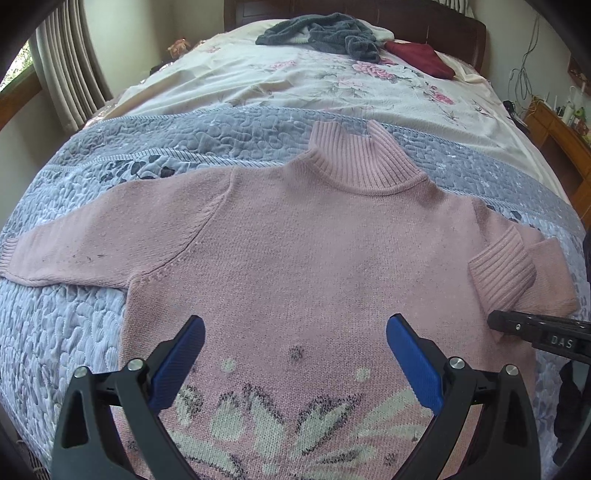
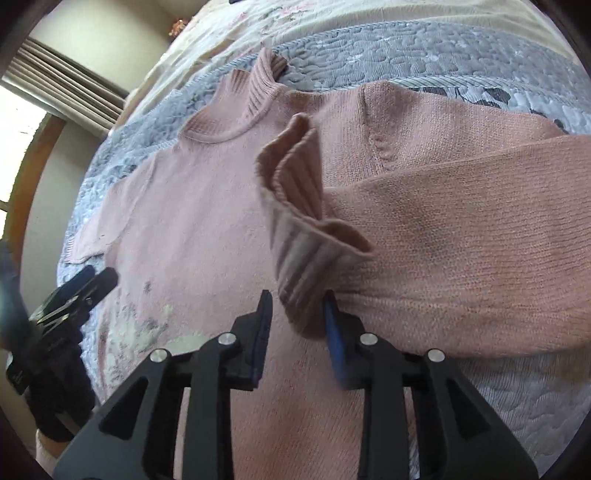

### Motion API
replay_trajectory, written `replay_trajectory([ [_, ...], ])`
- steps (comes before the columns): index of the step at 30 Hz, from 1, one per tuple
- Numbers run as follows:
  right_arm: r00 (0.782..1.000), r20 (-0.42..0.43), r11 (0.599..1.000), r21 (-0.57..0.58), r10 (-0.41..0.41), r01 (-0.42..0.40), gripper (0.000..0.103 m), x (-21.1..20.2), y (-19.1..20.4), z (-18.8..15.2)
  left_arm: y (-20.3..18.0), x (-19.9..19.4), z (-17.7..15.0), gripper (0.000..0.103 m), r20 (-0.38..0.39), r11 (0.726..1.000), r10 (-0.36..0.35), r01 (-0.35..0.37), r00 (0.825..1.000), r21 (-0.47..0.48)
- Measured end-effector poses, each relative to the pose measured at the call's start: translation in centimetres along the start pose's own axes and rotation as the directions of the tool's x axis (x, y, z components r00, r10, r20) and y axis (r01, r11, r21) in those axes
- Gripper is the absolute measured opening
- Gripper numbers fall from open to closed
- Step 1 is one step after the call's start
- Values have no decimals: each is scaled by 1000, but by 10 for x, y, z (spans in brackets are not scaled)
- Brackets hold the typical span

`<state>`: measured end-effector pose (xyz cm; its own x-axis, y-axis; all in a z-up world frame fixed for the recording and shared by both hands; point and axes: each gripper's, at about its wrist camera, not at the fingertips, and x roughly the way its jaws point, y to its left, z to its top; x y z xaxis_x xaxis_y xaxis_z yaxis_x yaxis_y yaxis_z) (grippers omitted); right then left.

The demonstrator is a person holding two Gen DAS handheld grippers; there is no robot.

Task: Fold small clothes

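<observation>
A pink knit sweater [image 1: 295, 243] with a pale leaf pattern at its hem lies face up on the bed, collar pointing away from me. Its left sleeve [image 1: 74, 254] stretches flat to the side. The right sleeve [image 2: 461, 236] is doubled back over the body, its ribbed cuff [image 2: 295, 206] standing up. My right gripper [image 2: 297, 306] is shut on the lower edge of that cuff; its tip shows as my right gripper [image 1: 495, 321] in the left wrist view. My left gripper [image 1: 295, 325] hovers open over the sweater's lower front, holding nothing.
The sweater rests on a blue-grey quilted blanket [image 1: 184, 136] over a floral sheet [image 1: 314, 85]. A grey garment [image 1: 325, 35] and a dark red one [image 1: 421, 57] lie near the headboard. Curtains [image 1: 70, 66] hang at left; a wooden cabinet [image 1: 557, 133] stands at right. A gloved hand [image 2: 55, 387] holds the left gripper.
</observation>
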<state>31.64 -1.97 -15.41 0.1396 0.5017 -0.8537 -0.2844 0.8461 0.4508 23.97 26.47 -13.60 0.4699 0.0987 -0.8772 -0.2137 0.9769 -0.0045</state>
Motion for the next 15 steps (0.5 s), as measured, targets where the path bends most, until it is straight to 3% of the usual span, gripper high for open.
replay_trajectory([
  [3,996,80,1000,5,26,-26,42,-42,-14,-12,-16,5,1,99,-29,999,-50,50,998,11],
  [7,987,158,997,76,-22,10,42,-84,-51,-29,-53,18,4,99,-75,992,-114,118,991,50],
  [12,981,169,990,110,-100,82,42,-96,-81,-52,-88,49,4,99,-155,994,-36,51,987,96],
  [15,980,161,989,106,-118,101,42,-92,-90,-64,-94,64,2,98,-207,995,-55,72,977,73],
])
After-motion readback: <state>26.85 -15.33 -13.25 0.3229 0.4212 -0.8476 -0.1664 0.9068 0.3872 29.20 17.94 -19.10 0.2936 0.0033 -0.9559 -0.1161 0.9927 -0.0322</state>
